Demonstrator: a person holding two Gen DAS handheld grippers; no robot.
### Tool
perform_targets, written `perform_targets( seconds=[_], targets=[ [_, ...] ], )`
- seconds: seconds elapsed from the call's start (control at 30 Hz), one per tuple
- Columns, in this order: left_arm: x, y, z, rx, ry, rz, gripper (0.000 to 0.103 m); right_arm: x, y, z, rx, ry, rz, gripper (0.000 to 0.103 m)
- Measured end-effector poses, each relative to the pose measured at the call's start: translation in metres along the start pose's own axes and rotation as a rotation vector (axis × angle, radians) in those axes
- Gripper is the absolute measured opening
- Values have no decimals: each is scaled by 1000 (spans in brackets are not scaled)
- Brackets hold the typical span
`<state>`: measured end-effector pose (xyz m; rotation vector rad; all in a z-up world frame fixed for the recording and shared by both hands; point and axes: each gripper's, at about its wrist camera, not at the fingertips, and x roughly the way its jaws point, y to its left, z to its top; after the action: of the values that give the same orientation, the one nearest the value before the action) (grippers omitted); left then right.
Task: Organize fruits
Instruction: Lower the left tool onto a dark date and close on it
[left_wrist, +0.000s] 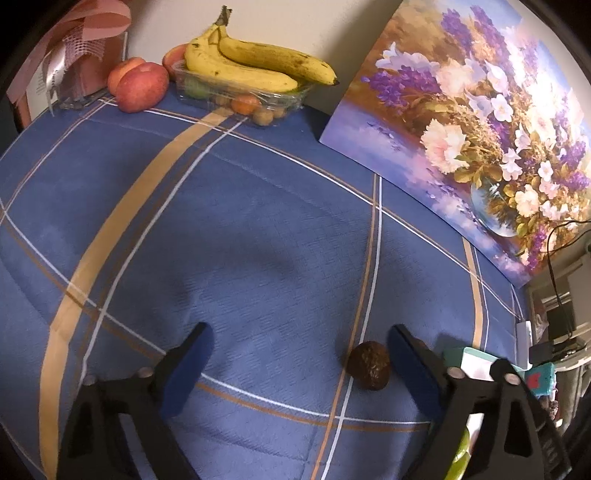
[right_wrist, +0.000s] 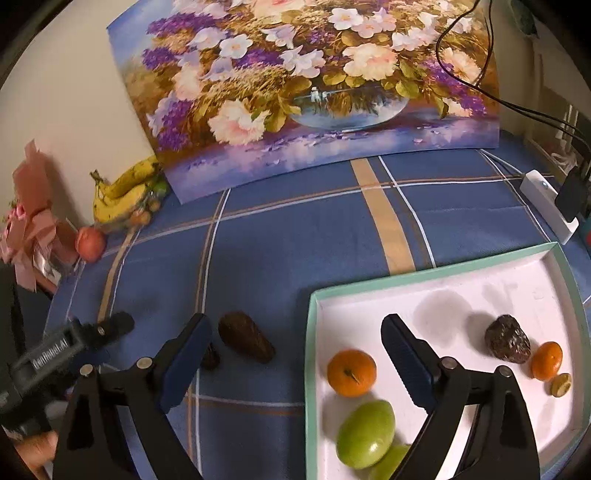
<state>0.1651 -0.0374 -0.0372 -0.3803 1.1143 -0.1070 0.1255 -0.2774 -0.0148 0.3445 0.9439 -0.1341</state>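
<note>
A dark brown avocado (left_wrist: 369, 365) lies on the blue checked cloth between the fingers of my left gripper (left_wrist: 299, 354), close to the right finger. The jaws stand wide and no pad presses on it. In the right wrist view the same avocado (right_wrist: 245, 341) lies left of a white tray with a teal rim (right_wrist: 310, 354). My right gripper (right_wrist: 295, 350) hangs open over the tray's left edge with nothing between its fingers. The tray holds an orange (right_wrist: 351, 373), green fruits (right_wrist: 365, 434), a dark wrinkled fruit (right_wrist: 508, 343), a small orange (right_wrist: 546, 360) and a lime piece (right_wrist: 560, 384).
Bananas (left_wrist: 258, 62) lie on a clear plastic box of small fruits (left_wrist: 240, 98) at the far wall, with apples (left_wrist: 142, 86) and a pink ribboned gift (left_wrist: 81, 48) beside them. A flower painting (left_wrist: 461, 122) leans at the back. A white device with cables (right_wrist: 546, 203) sits far right.
</note>
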Motion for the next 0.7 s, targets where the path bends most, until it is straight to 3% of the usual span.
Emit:
perform_targets(
  seconds=[0.1,0.2,0.3,0.43,0.6,0.7],
  targets=[
    [12,-1,-1,-14,32,-49,84,4,-3,4,11,0,-10,80],
    [23,-6,-3,-24,70,-107,69,7,-11,6,23,-6,-37,77],
    [30,-15,-7,-17,94,-145,68,11,-20,6,45,0,-41,74],
    [37,-29,-10,19,120,-171,54,15,-29,4,69,9,-44,74],
    [43,-33,-13,34,139,-161,48,16,-31,3,71,9,-46,71],
    [47,-31,-13,27,152,-164,38,18,-32,3,69,12,-46,71]
  ],
)
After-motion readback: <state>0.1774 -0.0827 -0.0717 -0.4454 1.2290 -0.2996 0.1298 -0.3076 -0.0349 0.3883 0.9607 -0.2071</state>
